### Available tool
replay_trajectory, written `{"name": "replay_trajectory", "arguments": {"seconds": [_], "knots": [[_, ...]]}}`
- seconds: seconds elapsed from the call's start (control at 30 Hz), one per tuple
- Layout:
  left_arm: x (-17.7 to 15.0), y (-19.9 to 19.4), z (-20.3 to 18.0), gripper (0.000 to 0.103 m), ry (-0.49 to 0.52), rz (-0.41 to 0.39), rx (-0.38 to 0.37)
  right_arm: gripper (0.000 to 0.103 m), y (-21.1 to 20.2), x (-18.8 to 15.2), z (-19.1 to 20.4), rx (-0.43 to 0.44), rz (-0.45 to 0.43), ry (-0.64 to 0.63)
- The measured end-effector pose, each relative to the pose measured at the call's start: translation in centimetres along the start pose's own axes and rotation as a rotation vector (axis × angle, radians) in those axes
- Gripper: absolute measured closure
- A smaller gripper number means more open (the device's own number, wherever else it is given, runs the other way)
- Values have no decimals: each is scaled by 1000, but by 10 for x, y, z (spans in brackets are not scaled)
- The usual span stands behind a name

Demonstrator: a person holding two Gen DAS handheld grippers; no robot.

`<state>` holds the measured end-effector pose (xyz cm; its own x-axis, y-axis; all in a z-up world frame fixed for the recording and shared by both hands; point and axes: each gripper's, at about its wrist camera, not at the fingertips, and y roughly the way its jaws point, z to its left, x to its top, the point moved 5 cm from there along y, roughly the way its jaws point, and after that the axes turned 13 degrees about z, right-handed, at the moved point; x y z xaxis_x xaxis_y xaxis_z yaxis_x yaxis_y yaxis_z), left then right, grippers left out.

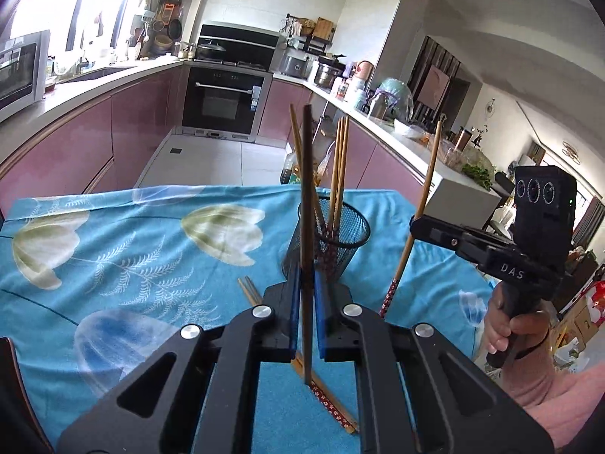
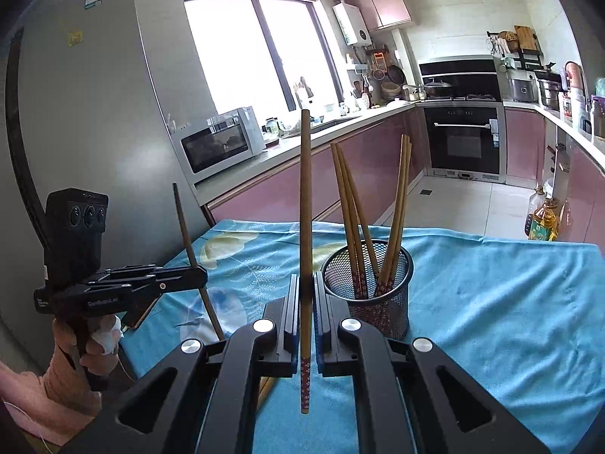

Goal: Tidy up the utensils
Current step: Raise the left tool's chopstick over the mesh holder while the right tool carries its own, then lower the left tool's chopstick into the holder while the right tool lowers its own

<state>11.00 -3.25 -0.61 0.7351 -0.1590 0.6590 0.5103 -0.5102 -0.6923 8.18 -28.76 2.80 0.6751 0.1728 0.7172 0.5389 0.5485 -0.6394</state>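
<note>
A black mesh holder (image 1: 328, 240) (image 2: 368, 288) stands on the blue floral tablecloth (image 1: 132, 261) and holds several wooden chopsticks (image 2: 355, 219). My left gripper (image 1: 305, 291) is shut on one upright chopstick (image 1: 306, 204), just in front of the holder. My right gripper (image 2: 305, 302) is shut on another upright chopstick (image 2: 305, 208) with a red patterned end, left of the holder. In the left wrist view the right gripper (image 1: 416, 223) shows at the right with its chopstick (image 1: 419, 204). In the right wrist view the left gripper (image 2: 200, 276) shows at the left. A pair of chopsticks (image 1: 321, 386) lies on the cloth under my left gripper.
The table's far edge (image 2: 416, 231) faces a kitchen with pink cabinets and an oven (image 2: 465, 140). A fridge (image 2: 94, 113) stands close at the left. Oil bottles (image 2: 542, 219) stand on the floor at the right.
</note>
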Motion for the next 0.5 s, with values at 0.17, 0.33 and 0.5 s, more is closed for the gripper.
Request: {"name": "replay_trajectory", "arguments": {"seconds": [0.17, 0.33, 0.5], "knots": [[18, -18, -6, 95, -10, -67, -33, 97, -7, 12, -3, -9, -32, -9], [39, -18, -15, 95, -7, -94, -47, 97, -11, 25, -4, -21, -56, -19], [62, -19, -27, 95, 11, -121, -50, 97, -16, 41, -7, -32, -82, -25]]}}
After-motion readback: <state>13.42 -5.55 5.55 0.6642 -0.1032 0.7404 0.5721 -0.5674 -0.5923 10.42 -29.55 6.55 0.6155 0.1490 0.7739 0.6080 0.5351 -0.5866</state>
